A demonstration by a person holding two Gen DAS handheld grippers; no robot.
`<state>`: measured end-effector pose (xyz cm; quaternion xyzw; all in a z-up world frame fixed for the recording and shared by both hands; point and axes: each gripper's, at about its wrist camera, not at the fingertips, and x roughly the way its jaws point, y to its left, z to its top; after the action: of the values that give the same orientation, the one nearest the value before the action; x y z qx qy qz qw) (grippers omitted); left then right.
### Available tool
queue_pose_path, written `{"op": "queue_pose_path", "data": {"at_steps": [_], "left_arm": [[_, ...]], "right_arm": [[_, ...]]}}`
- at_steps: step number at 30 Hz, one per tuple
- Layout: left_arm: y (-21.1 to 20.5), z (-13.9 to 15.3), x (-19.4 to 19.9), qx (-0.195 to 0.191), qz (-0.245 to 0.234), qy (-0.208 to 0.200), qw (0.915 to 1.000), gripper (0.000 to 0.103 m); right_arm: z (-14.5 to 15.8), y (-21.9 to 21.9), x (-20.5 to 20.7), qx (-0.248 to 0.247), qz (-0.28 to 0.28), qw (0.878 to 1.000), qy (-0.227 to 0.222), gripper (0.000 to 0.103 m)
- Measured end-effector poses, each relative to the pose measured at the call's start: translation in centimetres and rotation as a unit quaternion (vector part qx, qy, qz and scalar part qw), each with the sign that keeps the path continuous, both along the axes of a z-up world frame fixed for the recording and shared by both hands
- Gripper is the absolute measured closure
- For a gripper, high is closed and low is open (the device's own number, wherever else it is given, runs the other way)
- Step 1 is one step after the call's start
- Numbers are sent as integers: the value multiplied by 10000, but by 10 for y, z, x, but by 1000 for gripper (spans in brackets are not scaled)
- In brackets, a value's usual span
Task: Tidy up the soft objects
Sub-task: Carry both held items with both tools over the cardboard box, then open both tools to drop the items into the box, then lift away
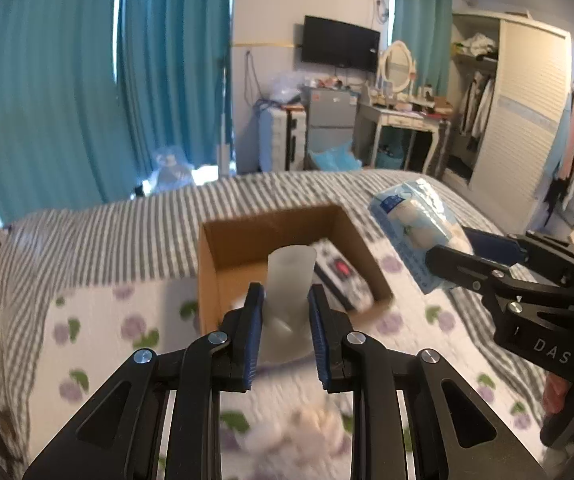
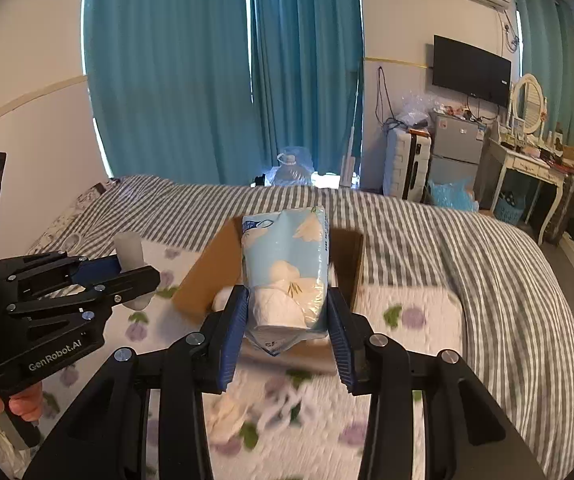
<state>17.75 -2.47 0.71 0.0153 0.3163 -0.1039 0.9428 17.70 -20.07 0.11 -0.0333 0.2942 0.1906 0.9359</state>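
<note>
My left gripper (image 1: 285,300) is clamped on a frosted plastic cup (image 1: 289,276), held above the cardboard box (image 1: 223,236). My right gripper (image 2: 287,308) squeezes a tissue pack (image 2: 287,256) over that box. Only the left view shows the remote-like item (image 1: 341,276) inside.

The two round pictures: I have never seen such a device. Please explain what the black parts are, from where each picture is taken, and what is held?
A person holds a hand-operated tool in each hand; each carries a camera looking along its tongs. One picture is from the left tongs, gripping a frosted plastic cup. The other is from the right tongs, gripping a blue tissue pack. Below, on a bed with a striped cover and flowered quilt, stands an open cardboard box with a packet already inside.
</note>
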Motion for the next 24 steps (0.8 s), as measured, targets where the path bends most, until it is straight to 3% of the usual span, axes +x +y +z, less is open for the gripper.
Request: {"op": "queue_pose_path", "data": {"at_steps": [8, 14, 16, 17, 18, 20, 24], "left_arm": [[1, -37, 89, 120, 58, 234, 9996, 81], [1, -73, 121, 324, 41, 399, 9987, 77], [-1, -81, 131, 443, 70, 489, 9978, 63], [-1, -84, 133, 453, 96, 502, 9977, 36], [-2, -84, 133, 453, 155, 447, 9978, 21], [-1, -80, 130, 477, 202, 263, 9983, 21], [5, -67, 121, 404, 351, 215, 9983, 21]], "right_arm": [[-31, 19, 101, 220, 55, 9993, 296, 63], [-63, 30, 150, 391, 156, 9977, 540, 63], [-69, 31, 159, 451, 136, 9973, 566, 59], [-72, 30, 163, 460, 142, 9970, 600, 57], [-74, 31, 167, 478, 117, 9968, 626, 52], [-74, 26, 168, 480, -100, 9972, 569, 39], [-60, 14, 160, 509, -198, 9975, 453, 36]]}}
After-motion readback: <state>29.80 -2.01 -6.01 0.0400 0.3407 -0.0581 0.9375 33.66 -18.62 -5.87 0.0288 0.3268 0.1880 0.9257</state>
